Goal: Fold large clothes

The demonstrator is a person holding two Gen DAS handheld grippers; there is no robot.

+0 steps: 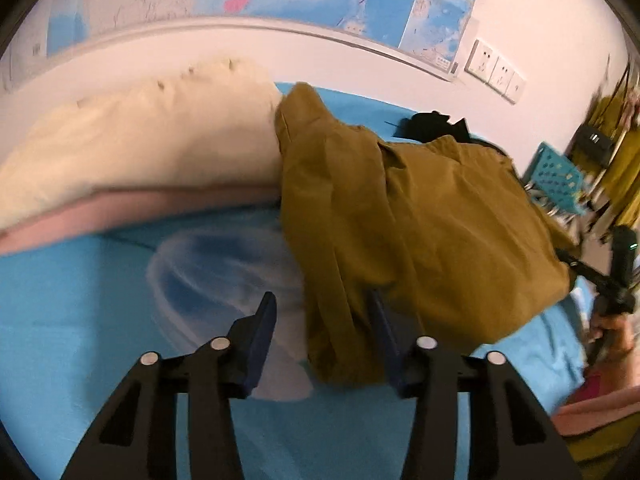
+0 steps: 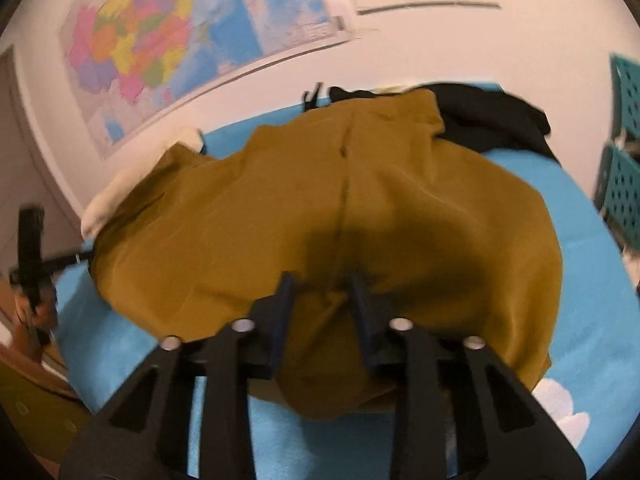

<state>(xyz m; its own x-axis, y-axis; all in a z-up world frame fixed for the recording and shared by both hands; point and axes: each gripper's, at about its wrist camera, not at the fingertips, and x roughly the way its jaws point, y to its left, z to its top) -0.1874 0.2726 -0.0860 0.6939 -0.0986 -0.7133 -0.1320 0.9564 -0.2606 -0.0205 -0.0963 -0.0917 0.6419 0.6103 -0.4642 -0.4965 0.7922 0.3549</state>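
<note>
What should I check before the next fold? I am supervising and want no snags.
1. Mustard-brown garment lies on the blue bed sheet: ok.
2. Garment spread flat: not ok, bunched, and draped at one end over the cream pillow.
3. Left tongs hold the garment: not ok, they stand apart with its hem between them.
4. Right tongs grip the fabric: cannot tell; the fabric is between them but contact is unclear.
5. Black clothing clear of the garment: not ok, the two overlap at the far edge.
</note>
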